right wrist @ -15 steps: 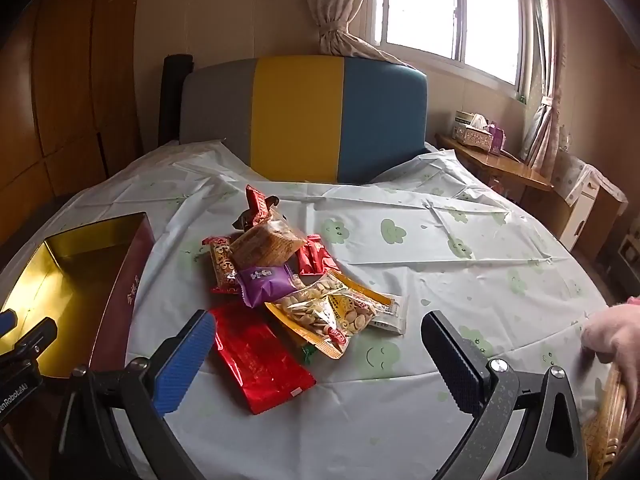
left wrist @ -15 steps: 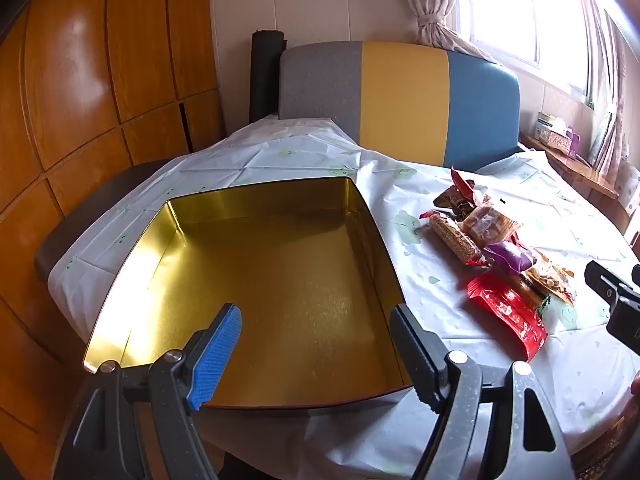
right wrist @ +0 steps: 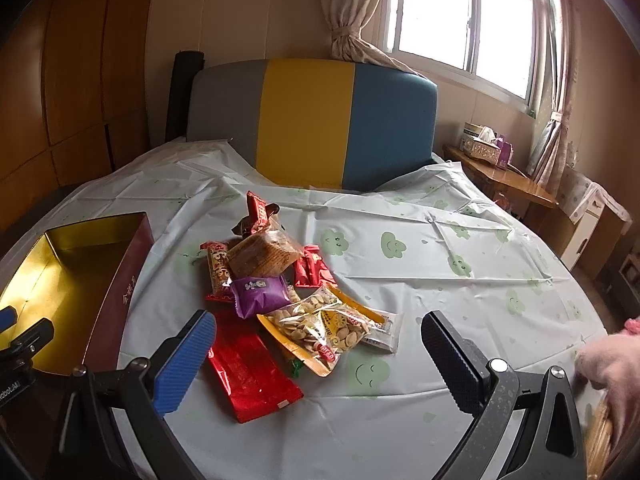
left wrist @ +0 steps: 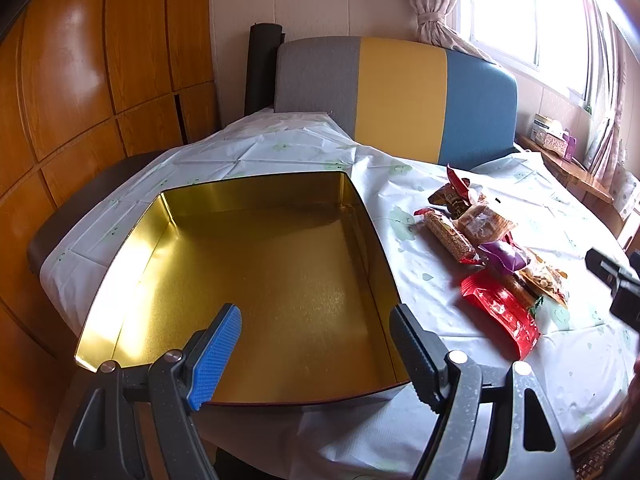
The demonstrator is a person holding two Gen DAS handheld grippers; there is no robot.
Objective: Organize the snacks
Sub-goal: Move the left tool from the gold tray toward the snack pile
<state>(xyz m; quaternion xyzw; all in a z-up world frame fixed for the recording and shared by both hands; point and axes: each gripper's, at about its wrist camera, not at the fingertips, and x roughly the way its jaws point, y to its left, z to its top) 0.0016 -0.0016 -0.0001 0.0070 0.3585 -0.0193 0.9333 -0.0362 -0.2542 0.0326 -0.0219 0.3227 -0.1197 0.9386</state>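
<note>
Right now the snacks [right wrist: 280, 280] lie heaped on the tablecloth [right wrist: 440, 264], just right of the gold tin [left wrist: 256, 280], which sits with nothing in it on the left side of the table. In the heap, a brown cake pack [right wrist: 264, 254] lies on top at the far end, a purple pack [right wrist: 260, 290] just nearer, then a clear bag of nuts [right wrist: 320, 326] and, nearest, a flat red pack [right wrist: 250, 372]. Over the tin's near edge hangs the left gripper [left wrist: 314, 352], jaws spread wide and grasping nothing. Likewise the right gripper [right wrist: 316, 356] hangs over the near end of the heap, jaws released and bare, the red pack and nuts between them from this view. A hand [right wrist: 612, 364] rests at the table's right edge. Beyond the table stands a grey, yellow and blue headboard [right wrist: 312, 120], with a window [right wrist: 460, 12] to the right.
</note>
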